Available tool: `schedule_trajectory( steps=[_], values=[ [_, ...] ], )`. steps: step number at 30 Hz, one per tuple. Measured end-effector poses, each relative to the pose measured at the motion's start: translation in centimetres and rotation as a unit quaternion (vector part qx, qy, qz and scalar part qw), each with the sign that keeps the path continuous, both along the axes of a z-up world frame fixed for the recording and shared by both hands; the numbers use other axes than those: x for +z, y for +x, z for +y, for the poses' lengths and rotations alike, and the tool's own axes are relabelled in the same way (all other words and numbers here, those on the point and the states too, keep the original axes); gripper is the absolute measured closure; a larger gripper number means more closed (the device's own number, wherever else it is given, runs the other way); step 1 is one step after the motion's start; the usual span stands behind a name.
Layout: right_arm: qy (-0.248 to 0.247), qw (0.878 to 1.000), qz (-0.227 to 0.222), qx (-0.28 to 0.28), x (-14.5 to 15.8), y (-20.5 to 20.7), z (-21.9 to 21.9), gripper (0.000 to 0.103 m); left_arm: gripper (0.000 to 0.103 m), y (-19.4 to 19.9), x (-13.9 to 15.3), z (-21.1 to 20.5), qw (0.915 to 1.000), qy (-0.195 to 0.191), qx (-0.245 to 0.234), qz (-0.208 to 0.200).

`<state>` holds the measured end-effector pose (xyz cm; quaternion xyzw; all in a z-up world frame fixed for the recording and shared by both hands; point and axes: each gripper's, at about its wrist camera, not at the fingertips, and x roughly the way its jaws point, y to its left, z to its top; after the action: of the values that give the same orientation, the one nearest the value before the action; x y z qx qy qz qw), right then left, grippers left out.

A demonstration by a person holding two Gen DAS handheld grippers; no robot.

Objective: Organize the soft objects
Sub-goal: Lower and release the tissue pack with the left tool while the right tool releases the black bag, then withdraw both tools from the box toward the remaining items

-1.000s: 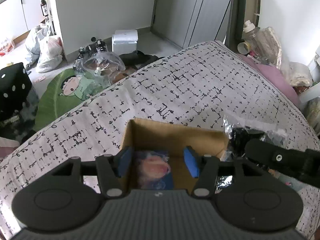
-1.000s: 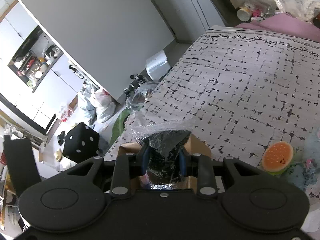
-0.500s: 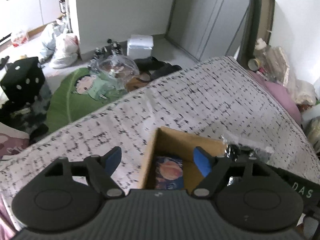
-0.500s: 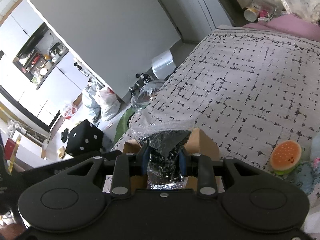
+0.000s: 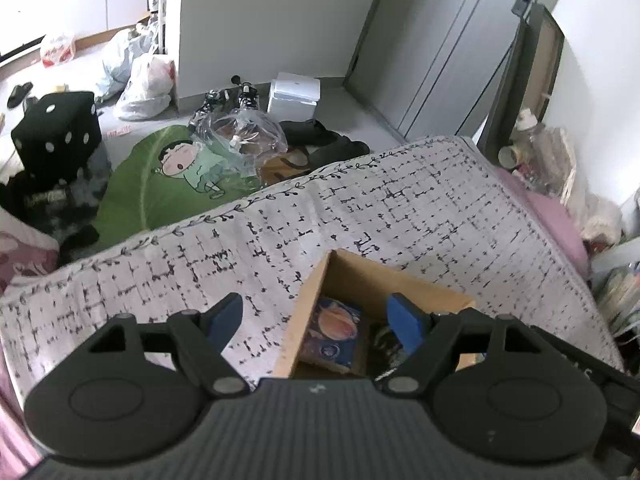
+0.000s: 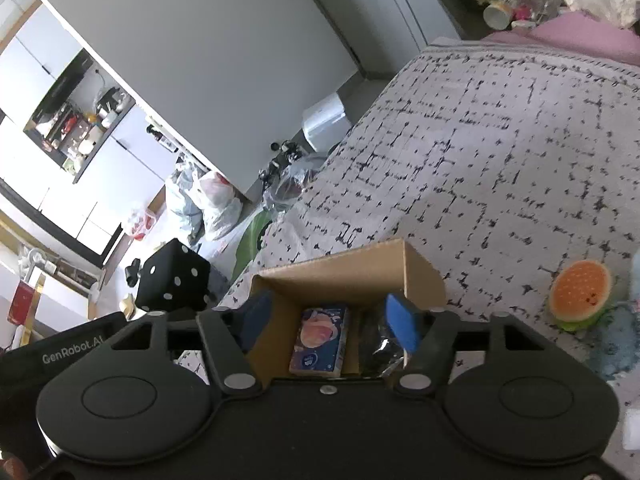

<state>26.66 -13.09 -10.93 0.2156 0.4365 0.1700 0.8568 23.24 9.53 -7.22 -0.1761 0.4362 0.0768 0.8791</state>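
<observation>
An open brown cardboard box (image 6: 352,276) is seen resting on a bed covered with a white blanket printed with black dashes (image 6: 500,152). Inside the box, a flat rectangular tissue pack in blue wrapping with a pink-orange picture (image 6: 320,340) is laid on the floor of the box, its long axis running from the near side toward the far wall. Just beside it, on its right, a dark object in crinkled clear plastic wrap (image 6: 378,344) is lodged in the box.

The right hand-held gripper (image 6: 330,322) is held above the box with its blue-padded jaws spread wide and nothing between them. The left hand-held gripper (image 5: 316,320) is likewise spread wide and empty, above the box's left wall. A round orange burger-shaped plush toy (image 6: 582,294) lies on the blanket, apart from the box to its right.
</observation>
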Motion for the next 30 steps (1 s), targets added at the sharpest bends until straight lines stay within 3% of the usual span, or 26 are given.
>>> schedule_trajectory(
  steps=[4, 9, 19, 30],
  values=[
    [-0.013, 1.0, -0.003, -0.006, 0.7, -1.1, -1.0, 0.017, 0.019, -1.0, 0.4, -0.5, 0.9998, -0.008, 0.016, -0.008],
    [-0.031, 0.999, -0.012, -0.012, 1.8, -2.3, -2.0, 0.005, 0.017, -1.8, 1.0, -1.4, 0.9999, -0.007, 0.007, -0.01],
    [-0.081, 0.996, -0.034, -0.028, 3.6, -4.2, -4.7, 0.0, 0.017, -3.4, 2.6, -3.5, 0.9999, 0.002, -0.006, -0.015],
    [-0.071, 0.996, -0.03, -0.037, 4.0, -6.6, -8.7, 0.0, 0.017, -5.9, 5.1, -7.1, 0.9976, 0.009, -0.046, -0.051]
  ],
)
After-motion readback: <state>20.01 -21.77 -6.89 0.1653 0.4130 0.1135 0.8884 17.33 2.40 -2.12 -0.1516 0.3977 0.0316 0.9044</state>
